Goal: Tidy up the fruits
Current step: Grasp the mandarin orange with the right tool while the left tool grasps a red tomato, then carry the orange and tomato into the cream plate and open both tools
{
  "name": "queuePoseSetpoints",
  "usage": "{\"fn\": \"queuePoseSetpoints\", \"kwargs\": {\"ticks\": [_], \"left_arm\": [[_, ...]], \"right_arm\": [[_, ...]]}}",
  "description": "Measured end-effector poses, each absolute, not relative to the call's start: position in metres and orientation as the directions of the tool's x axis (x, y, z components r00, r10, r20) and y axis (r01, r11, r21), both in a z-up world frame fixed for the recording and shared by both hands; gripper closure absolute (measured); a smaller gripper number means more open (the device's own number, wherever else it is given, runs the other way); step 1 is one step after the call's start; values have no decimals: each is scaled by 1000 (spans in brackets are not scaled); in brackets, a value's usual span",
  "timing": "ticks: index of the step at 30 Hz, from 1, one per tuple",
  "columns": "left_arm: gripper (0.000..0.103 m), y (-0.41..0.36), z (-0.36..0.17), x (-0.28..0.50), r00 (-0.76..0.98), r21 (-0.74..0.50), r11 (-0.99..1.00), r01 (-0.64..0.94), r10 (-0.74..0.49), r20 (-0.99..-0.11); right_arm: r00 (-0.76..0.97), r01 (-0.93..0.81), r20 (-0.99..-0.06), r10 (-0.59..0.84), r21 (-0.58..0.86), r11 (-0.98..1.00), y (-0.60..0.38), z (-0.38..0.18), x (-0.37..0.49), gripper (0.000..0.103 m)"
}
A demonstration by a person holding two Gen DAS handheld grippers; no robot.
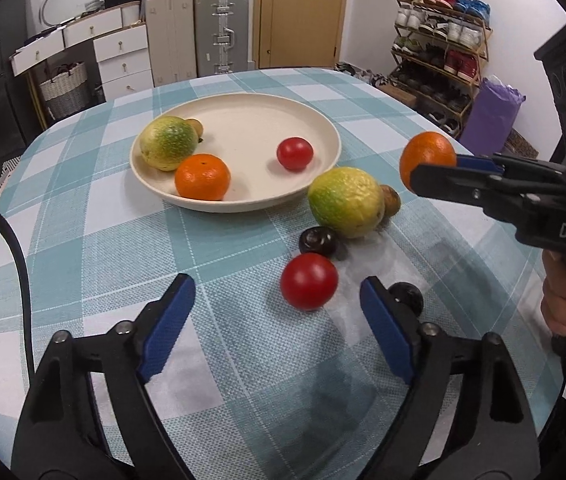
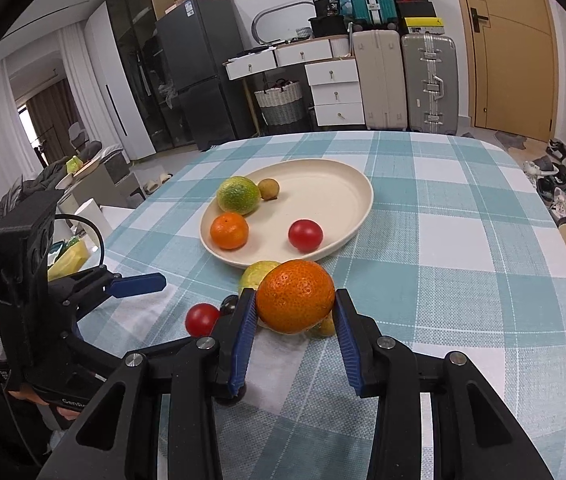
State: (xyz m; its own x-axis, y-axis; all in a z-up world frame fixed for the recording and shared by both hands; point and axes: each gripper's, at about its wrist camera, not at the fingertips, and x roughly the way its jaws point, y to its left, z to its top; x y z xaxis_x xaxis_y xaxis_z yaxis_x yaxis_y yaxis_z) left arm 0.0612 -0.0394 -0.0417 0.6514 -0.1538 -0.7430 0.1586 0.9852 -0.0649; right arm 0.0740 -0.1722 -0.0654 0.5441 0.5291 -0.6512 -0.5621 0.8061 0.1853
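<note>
Left gripper (image 1: 277, 324) low over the checked cloth (image 1: 83, 216), nearer than the plate (image 1: 239, 204); jaws apart, blue pads (image 1: 167, 328) clear of everything, nothing between them. Red tomato (image 1: 309, 286) on the cloth just ahead of the open jaws, nearer than the plate. Small dark fruit (image 1: 407, 298) partly hidden behind the right-hand pad; contact not determinable. Second dark fruit (image 1: 318, 241) just beyond the tomato, toward the plate.

Right gripper (image 2: 295, 336) clamped on an orange (image 2: 295, 296), pads pressing both flanks, fruit raised clear of the cloth. Seen from the left wrist, held to the right of the plate and off it, with a hand (image 1: 563, 300) on the grip.

Green-yellow citrus (image 1: 345, 202) on the cloth, just beside the plate's near rim. Small brown fruit (image 1: 390, 201) touching that citrus on the side away from the plate.

On the plate, four items: second orange (image 1: 202, 177) at the near rim; second green citrus (image 1: 169, 143) behind it, the two touching or nearly so; second brown fruit (image 1: 195, 126) tucked at the far side of that citrus; second tomato (image 1: 295, 153) alone, right of the plate's centre.

Beyond the plate, past the table edge: suitcases (image 1: 203, 36), white drawers (image 1: 123, 60), wooden door (image 1: 301, 12). Shoe rack (image 1: 439, 52) beyond and to the right of the plate.
</note>
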Motion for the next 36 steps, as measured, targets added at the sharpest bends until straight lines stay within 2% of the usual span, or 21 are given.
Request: {"fn": "queuePoseSetpoints", "kwargs": {"ticks": [9, 15, 20, 36], "left_arm": [[55, -49, -51, 69, 603, -53, 979, 195, -163, -781], [58, -50, -50, 71, 603, -61, 976, 208, -177, -778], [73, -52, -50, 72, 596, -61, 973, 221, -185, -782], [74, -43, -39, 65, 637, -100, 973, 210, -214, -741]], "right_arm": [[551, -549, -652, 520, 187, 815, -178, -66, 77, 64], [552, -545, -654, 517, 186, 817, -179, -66, 78, 64], [554, -544, -653, 517, 186, 818, -180, -66, 78, 64], [557, -541, -652, 514, 184, 820, -181, -67, 79, 64]]}}
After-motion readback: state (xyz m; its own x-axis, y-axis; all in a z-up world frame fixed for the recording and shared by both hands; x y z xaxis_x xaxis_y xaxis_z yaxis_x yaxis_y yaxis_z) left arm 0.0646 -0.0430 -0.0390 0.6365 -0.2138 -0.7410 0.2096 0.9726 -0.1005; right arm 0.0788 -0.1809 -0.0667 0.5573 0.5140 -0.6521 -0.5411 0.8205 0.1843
